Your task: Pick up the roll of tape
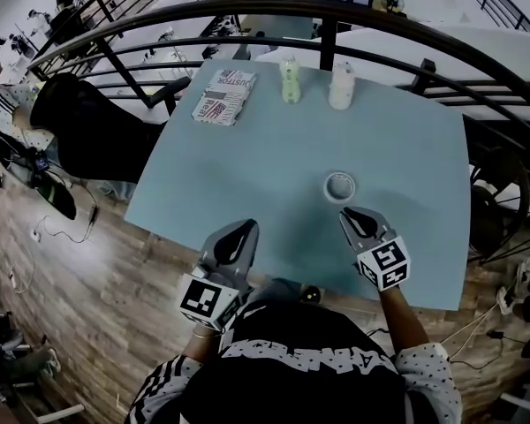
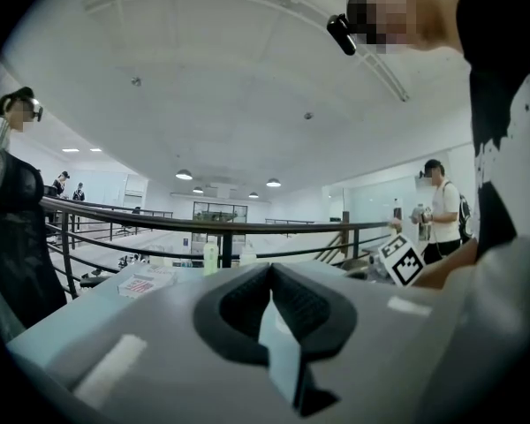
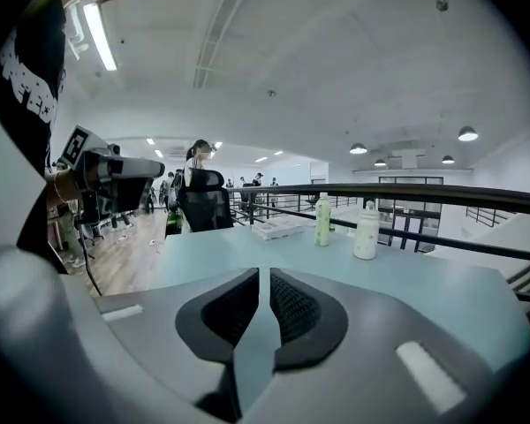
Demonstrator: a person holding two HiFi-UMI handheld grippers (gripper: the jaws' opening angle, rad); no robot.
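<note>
Right gripper [image 3: 263, 276]: the jaws stand slightly apart, with a narrow slot between the pads. Nothing is between them; through the slot only the desk [image 1: 274, 175] surface shows. The opening looks too narrow to pass over the wall of the roll, so the jaws will probably need to spread further before the grasp.

In the head view this gripper hangs over the near part of the desk with its tips aimed away from the person. The roll of tape [image 1: 339, 186] lies flat on the desk just beyond those tips, apart from them and slightly to their left. No contact is made. The roll is hidden in the right gripper view, most likely below the jaw bodies.

Left gripper [image 2: 271, 270]: the jaw tips meet and hold nothing. It is held at the near edge of the desk, well apart from the roll, and appears to be parked clear of the work.

Because the roll lies flat with its hole upward, one jaw inside the ring and one outside would likely grip the wall best.

At the far edge stand a green bottle [image 1: 289, 79] and a white bottle [image 1: 341, 87], with a printed packet [image 1: 224, 96] to their left. All three are well clear of the approach path. A dark railing [image 1: 247, 11] curves behind the desk.
</note>
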